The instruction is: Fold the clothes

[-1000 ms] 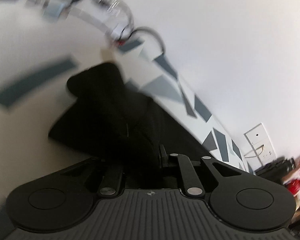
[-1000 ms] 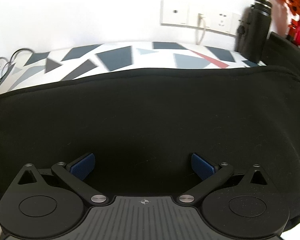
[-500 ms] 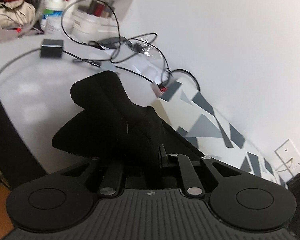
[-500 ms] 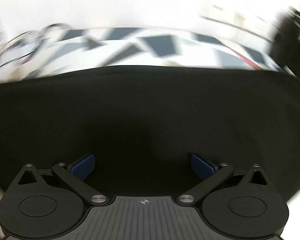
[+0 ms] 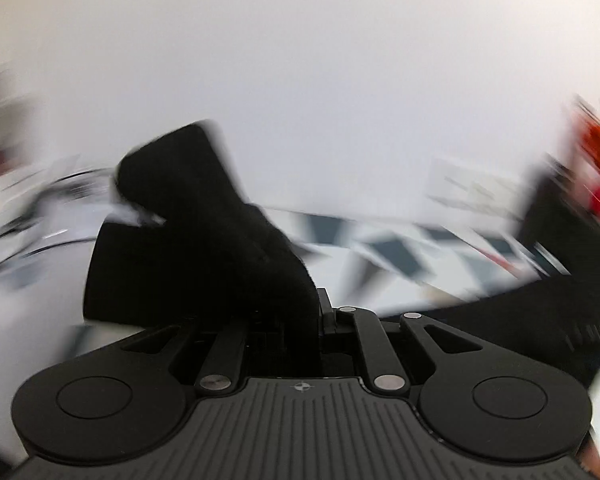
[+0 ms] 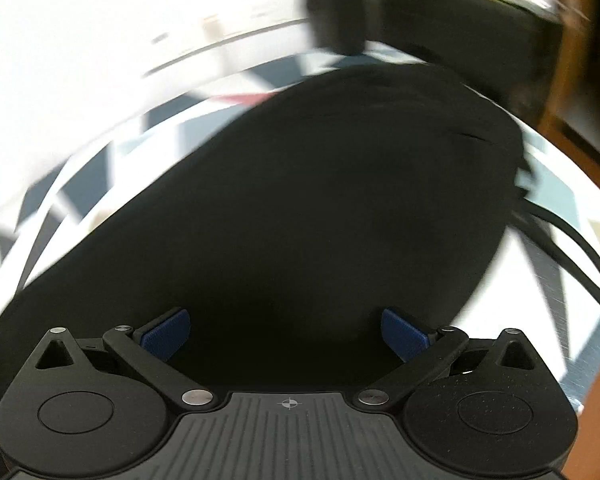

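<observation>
Black garment (image 6: 308, 208) is spread across the patterned desk (image 6: 100, 168), filling the right wrist view, its long axis running from lower left to upper right. A bunched portion (image 5: 204, 240) is lifted clear of the desk by the left hand-held gripper (image 5: 300, 320), whose jaws are pressed together on the cloth. The right hand-held gripper (image 6: 286, 334) is held directly over the flat body, blue pads (image 6: 166, 334) spread wide, gripping nothing. The fold is judged to turn on the left side.

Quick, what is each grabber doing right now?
Left gripper: shut on the black garment.
Right gripper: open, holding nothing, with the black garment spread out in front of it.
</observation>
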Demonstrator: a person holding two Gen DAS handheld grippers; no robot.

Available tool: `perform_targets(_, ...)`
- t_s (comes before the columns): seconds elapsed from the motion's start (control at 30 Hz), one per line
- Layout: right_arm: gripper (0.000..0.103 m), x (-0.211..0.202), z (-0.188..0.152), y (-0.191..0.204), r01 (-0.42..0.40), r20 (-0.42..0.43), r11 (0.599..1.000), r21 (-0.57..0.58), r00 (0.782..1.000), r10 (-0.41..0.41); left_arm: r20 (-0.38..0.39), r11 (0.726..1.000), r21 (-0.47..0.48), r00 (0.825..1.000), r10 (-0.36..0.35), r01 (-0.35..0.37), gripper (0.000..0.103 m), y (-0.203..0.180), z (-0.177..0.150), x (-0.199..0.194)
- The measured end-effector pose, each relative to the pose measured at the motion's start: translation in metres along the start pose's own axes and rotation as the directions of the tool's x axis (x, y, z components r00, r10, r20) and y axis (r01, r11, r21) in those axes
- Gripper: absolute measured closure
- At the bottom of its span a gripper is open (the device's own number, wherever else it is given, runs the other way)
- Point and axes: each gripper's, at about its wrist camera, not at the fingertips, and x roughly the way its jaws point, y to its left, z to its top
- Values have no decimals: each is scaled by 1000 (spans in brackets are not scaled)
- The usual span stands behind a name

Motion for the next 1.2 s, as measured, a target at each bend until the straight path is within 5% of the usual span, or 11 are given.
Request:
perform_targets(0.13, 1, 1, 1, -30, 10, 0, 999, 40, 1000, -10, -154, 967, 152, 971, -183, 206, 86, -78, -28, 45)
perform_targets(0.2, 1, 3, -2, -41, 34, -14, 997, 68, 999, -33, -226, 949, 247, 964, -141, 197, 81, -107, -48, 66)
perform_targets(0.33, 1, -5, -7, -55, 1, -15, 988, 155, 1000, 1, -213, 912, 364, 970, -116, 189, 78, -123, -56, 62)
perform_targets(0.43, 1, -23, -4, -52, -64, 37, 983, 175, 998, 59, -210, 914, 342, 966, -151, 217, 70, -106, -41, 46)
perform_targets(0.53, 1, -37, 2, -36, -200, 71, 965, 171, 979, 190, -207, 939, 255, 962, -179, 230, 42, -75, -34, 28)
perform_targets(0.7, 1, -16, -4, 10, -457, -100, 859, 232, 867, 488, -227, 960, 187, 960, -166, 210, 37, -43, -47, 1)
perform_targets(0.8, 1, 7, -25, 30, -405, -239, 857, 320, 840, 486, -258, 972, 176, 960, -109, 158, 37, -28, -65, -4)
perform_targets(0.97, 2, 4, -47, 41, -383, -218, 868, 316, 861, 459, -229, 968, 206, 969, -92, 141, 37, -21, -79, -12)
perform_targets(1.03, 32, 6, -44, 45, -417, -202, 853, 314, 849, 489, -231, 965, 223, 969, -87, 139, 39, -22, -79, -14)
perform_targets(1.13, 43, 10, -38, 60, -439, -185, 847, 298, 844, 503, -232, 961, 241, 969, -80, 137, 44, -21, -79, -17)
perform_targets(1.2, 80, 11, -38, 65, -427, -175, 860, 279, 858, 482, -229, 961, 237, 970, -86, 142, 44, -17, -80, -21)
